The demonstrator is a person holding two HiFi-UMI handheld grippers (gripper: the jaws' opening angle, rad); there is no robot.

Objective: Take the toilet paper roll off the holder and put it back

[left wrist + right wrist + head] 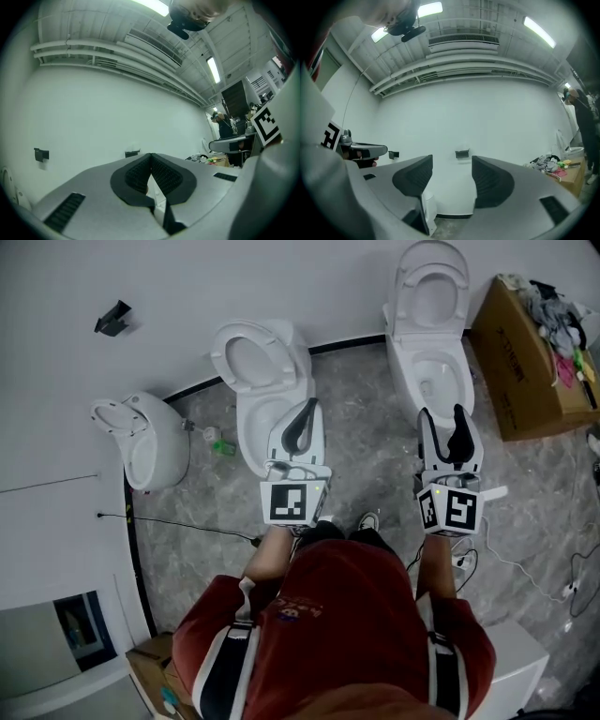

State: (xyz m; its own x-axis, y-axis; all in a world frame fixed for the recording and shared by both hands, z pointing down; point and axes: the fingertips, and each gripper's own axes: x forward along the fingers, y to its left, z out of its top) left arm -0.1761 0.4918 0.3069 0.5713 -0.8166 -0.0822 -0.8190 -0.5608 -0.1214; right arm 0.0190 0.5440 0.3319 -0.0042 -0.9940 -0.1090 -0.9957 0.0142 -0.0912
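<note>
**Both grippers level at the wall, no roll in either**

Head view: the person in a red top stood on grey marbled floor facing three white toilets. The left gripper (311, 405) hung over the middle toilet (261, 381), and the right gripper (442, 414) sat near the right toilet (431, 329). A dark holder (112, 318) was fixed on the white wall, far left, too small to show any roll. A cardboard box (525, 352) stood far right.

Left gripper view: the left gripper (151, 155) had its pads pressed together at the tips, with nothing caught. Two dark brackets (131, 153) marked the far wall.

Right gripper view: the right gripper (452, 159) had its jaws standing apart, empty. A dark bracket (462, 153) on the far wall showed in the gap.
</note>
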